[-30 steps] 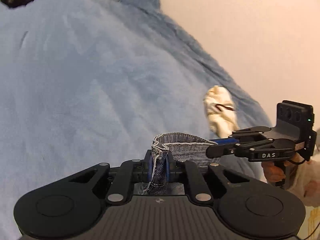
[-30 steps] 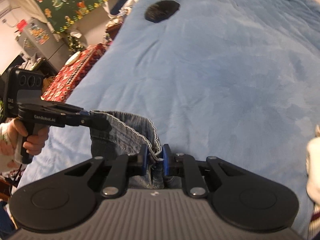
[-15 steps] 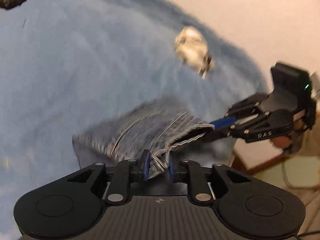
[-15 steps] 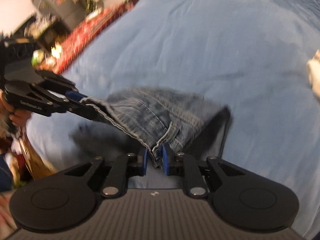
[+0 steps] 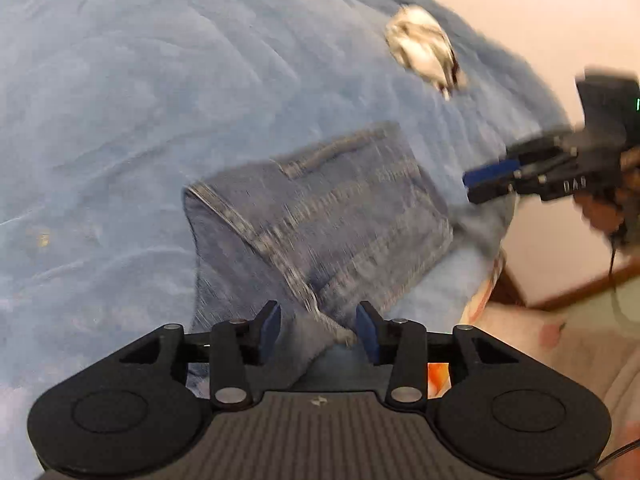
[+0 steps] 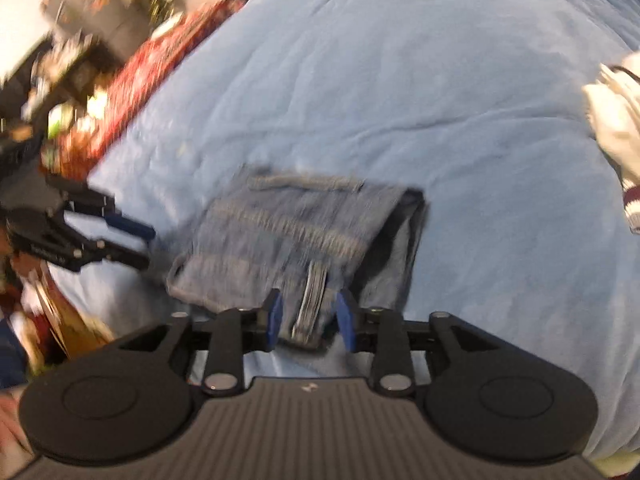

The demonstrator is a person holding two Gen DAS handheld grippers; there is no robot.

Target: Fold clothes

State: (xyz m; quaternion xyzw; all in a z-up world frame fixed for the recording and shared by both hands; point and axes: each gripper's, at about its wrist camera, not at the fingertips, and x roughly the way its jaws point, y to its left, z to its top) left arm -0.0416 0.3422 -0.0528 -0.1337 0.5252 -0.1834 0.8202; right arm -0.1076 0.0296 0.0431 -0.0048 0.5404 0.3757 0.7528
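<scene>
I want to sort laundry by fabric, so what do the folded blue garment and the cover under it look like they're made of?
The folded garment looks like denim: faded blue weave, pale stitched seams and a thick hem, matte. The blue bed cover looks like soft plush or fleece, matte with a fuzzy nap and gentle wrinkles, though motion blur leaves the exact fabric open.

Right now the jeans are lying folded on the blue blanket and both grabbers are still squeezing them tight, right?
Not quite. The jeans do lie folded on the blue blanket, but both wrist views show the left gripper and right gripper open, with denim lying loose between the fingers.
</scene>
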